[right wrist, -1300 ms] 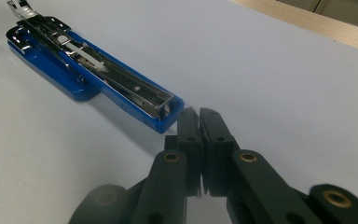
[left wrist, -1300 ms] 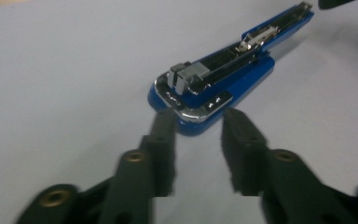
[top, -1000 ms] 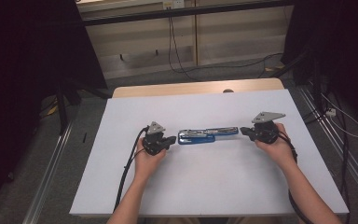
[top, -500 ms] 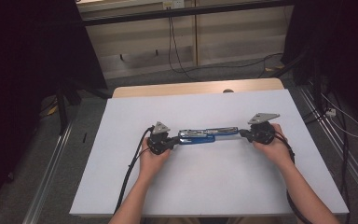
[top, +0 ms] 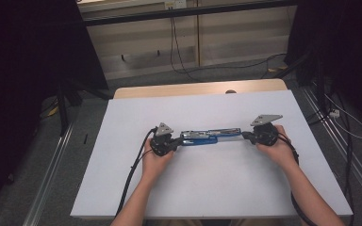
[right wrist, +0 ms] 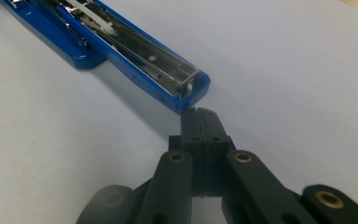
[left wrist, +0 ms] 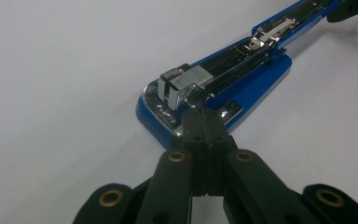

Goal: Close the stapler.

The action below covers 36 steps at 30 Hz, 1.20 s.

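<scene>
Where the white table top (top: 207,188) is widest, a blue stapler (top: 207,137) lies swung fully open, its base and its magazine arm stretched out in one long line across the middle of the table. From the high view it reads as a thin blue and silver bar spanning the gap between the two grippers. The left gripper view adds detail: the stapler (left wrist: 214,88) shows a blue base, a shiny metal plate at the near end and a row of silver staples in the open channel. The left gripper (left wrist: 201,116) has its black jaws pressed together with nothing between them, the tips resting against that metal end. The right gripper view shows the other end of the stapler (right wrist: 135,51), the blue arm with its metal track, ending in a blunt blue tip. The right gripper (right wrist: 200,114) also has its jaws closed on nothing, tips just at that blue end. In the high view each hand grasps its gripper, left (top: 165,141) and right (top: 263,134), low on the table.
</scene>
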### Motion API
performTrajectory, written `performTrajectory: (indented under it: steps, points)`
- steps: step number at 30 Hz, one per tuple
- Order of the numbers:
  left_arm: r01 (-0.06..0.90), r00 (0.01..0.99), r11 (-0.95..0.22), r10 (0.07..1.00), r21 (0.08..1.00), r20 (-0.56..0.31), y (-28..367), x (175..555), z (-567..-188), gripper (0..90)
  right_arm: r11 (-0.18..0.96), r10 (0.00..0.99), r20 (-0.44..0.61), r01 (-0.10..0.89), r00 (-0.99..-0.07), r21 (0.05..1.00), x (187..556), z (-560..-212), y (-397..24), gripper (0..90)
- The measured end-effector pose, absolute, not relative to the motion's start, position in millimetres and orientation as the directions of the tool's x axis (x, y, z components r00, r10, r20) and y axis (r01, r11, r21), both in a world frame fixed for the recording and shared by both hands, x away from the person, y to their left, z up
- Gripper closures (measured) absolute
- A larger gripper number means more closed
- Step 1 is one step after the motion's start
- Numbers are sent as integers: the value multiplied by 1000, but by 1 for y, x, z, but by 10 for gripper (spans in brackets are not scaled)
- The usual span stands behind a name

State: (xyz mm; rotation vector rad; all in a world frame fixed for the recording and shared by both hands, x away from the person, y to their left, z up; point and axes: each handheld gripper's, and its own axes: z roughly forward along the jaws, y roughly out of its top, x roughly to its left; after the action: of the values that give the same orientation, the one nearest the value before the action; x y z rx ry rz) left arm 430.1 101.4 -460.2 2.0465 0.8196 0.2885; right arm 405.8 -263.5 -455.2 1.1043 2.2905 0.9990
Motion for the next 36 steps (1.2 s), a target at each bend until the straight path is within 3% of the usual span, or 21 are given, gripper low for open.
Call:
performTrajectory:
  steps: [36]
  points:
    - [437,751,-377,652,816,-101,99,431,-460,900,405,778,-7,494,-628,769,406,-455,-259,900]
